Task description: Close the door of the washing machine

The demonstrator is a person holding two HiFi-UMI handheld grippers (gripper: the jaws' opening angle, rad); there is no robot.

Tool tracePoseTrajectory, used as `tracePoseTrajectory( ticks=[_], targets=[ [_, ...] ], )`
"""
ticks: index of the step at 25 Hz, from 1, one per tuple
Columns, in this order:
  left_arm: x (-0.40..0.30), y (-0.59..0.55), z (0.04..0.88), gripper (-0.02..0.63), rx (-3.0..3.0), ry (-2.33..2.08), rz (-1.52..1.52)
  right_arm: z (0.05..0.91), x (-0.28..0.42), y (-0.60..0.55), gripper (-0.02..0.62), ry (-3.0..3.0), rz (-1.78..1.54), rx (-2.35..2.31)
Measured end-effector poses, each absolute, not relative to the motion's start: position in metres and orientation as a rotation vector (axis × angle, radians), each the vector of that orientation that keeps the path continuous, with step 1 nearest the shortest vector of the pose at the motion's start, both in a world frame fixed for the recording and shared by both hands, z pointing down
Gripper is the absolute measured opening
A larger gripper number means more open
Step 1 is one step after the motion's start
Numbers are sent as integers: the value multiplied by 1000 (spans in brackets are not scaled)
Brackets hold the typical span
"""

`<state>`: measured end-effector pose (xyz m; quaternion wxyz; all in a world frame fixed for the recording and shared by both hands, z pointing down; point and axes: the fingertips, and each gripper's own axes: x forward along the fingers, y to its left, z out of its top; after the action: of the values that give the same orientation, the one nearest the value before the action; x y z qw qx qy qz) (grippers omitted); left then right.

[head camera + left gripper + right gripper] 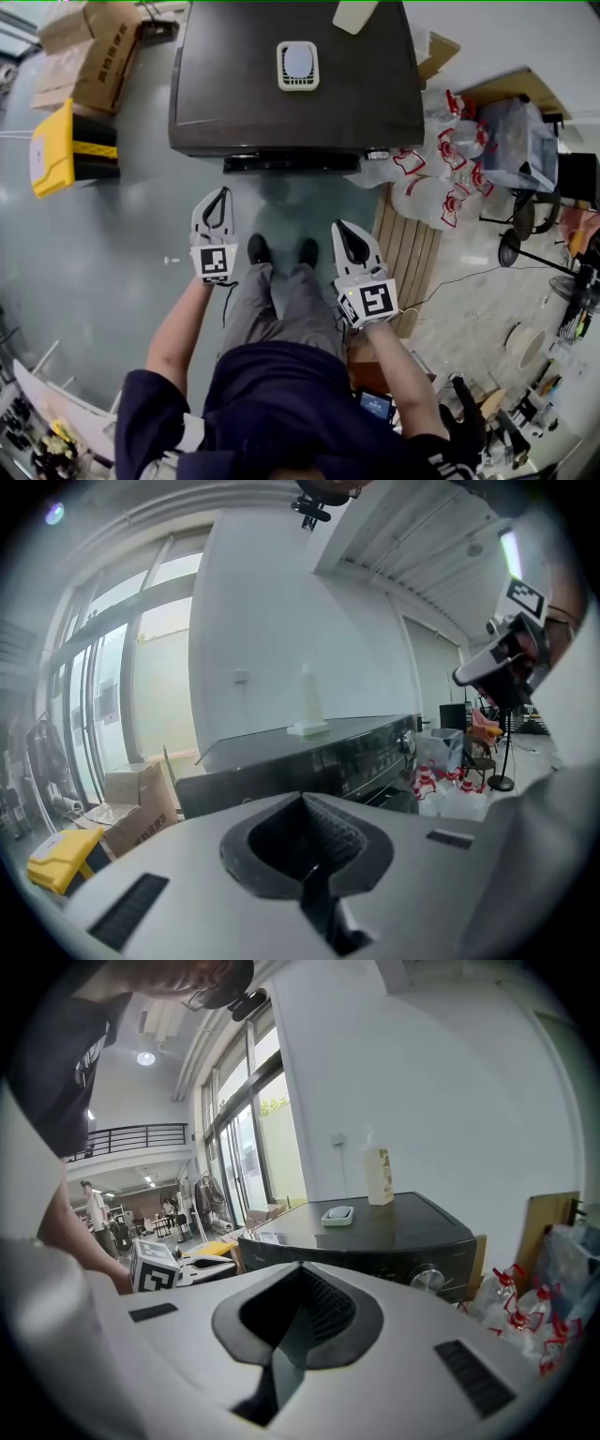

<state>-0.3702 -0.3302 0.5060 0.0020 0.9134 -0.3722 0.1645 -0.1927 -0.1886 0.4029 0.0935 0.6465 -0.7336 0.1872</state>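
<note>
Jaws of left gripper (223,195) and right gripper (341,228) together, empty

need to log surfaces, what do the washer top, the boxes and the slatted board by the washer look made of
Washer top: dark and glossy, likely glass or lacquered plastic; soft reflections show on it.
Boxes: brown matte cardboard, with folded flaps.
Slatted board: pale bare wood, it seems, with gaps between planks.

Grey-green floor (112,244) carries washing machine (234,84), cardboard boxes (89,52), yellow box (56,150) (left side), wooden pallet (412,248).
</note>
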Motion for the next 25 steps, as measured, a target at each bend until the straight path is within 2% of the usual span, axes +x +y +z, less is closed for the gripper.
tracePoseTrajectory(
  ticks=[18, 25],
  targets=[
    [-383, -334, 323, 25, 2899, -1279, 198, 273, -158, -207, 20, -2241, 217, 2088],
    [-390, -335, 280, 25, 2932, -1311, 117, 235, -154, -210, 20, -2243, 93, 2119]
  ],
)
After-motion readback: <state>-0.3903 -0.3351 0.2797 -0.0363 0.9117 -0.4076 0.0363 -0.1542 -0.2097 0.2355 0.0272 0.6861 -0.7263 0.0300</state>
